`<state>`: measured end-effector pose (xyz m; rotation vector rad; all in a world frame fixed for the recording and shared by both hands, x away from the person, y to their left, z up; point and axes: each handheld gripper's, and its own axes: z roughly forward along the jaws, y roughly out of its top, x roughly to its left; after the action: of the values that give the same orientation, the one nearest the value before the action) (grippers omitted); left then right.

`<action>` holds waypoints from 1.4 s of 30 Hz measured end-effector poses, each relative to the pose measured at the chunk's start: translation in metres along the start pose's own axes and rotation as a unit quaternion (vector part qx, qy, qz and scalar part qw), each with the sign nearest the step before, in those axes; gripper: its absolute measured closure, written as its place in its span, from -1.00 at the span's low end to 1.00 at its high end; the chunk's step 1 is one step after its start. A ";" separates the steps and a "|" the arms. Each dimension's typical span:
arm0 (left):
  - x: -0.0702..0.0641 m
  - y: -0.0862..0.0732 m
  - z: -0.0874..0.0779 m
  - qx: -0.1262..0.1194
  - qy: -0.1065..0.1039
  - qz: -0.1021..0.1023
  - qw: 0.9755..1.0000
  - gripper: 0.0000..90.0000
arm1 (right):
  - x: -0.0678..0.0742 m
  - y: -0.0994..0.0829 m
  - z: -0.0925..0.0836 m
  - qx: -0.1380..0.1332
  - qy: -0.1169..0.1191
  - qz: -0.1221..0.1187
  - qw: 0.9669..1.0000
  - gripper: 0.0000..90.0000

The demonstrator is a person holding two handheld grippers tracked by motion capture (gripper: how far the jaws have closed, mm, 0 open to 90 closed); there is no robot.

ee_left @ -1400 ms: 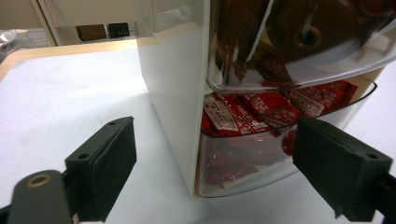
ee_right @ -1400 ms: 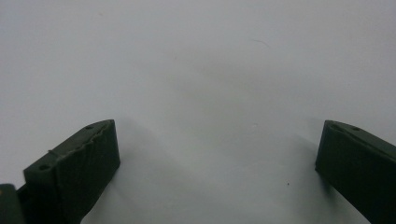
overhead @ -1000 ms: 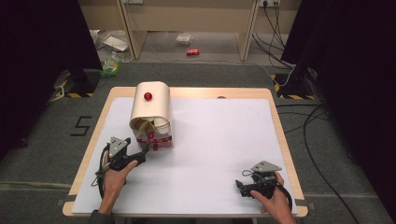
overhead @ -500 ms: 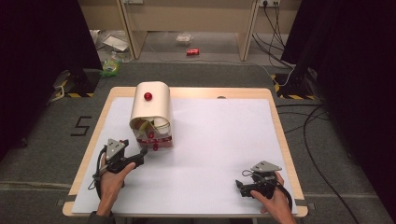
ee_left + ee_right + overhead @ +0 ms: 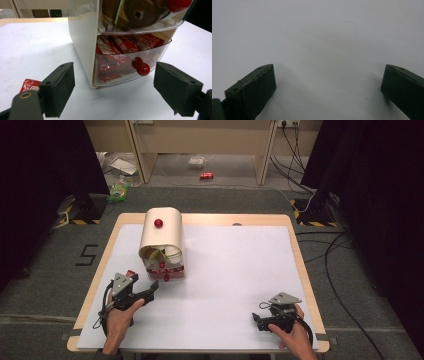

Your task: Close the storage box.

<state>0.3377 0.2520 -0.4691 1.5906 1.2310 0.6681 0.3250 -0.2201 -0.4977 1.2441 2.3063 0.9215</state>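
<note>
The left tongs [image 5: 113, 91], wide open and empty, face the lower drawer's red knob [image 5: 143, 69] at 1 o'clock; the right tongs [image 5: 256, 318] rest open and empty, well apart.

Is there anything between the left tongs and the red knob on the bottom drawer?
No. In the left gripper view, only bare white table lies between the open left tongs and the red knob.

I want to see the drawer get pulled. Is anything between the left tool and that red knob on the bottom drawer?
Nothing visible is in the way. The left tool is open, facing the red knob on the bottom drawer, with bare white table between them.
</note>
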 end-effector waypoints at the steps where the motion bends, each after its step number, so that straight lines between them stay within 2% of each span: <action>1: 0.000 0.000 -0.001 -0.001 -0.001 0.001 1.000 -0.63 | 0.000 0.000 0.000 0.000 0.000 0.000 1.000 -0.99; 11: -0.008 -0.002 -0.010 -0.002 -0.009 0.007 1.000 -0.63 | 0.000 0.000 0.000 0.000 0.000 0.000 1.000 -0.99; 33: -0.043 -0.020 -0.031 0.012 -0.053 0.030 0.998 -0.64 | 0.000 0.000 0.000 0.000 0.000 -0.001 1.000 -0.99; 42: -0.048 -0.026 -0.035 0.018 -0.062 0.035 0.997 -0.64 | 0.000 0.000 0.000 0.000 0.000 -0.001 1.000 -0.99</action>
<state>0.2816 0.2195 -0.4737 1.6850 1.1069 0.5846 0.3251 -0.2201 -0.4977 1.2422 2.3061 0.9203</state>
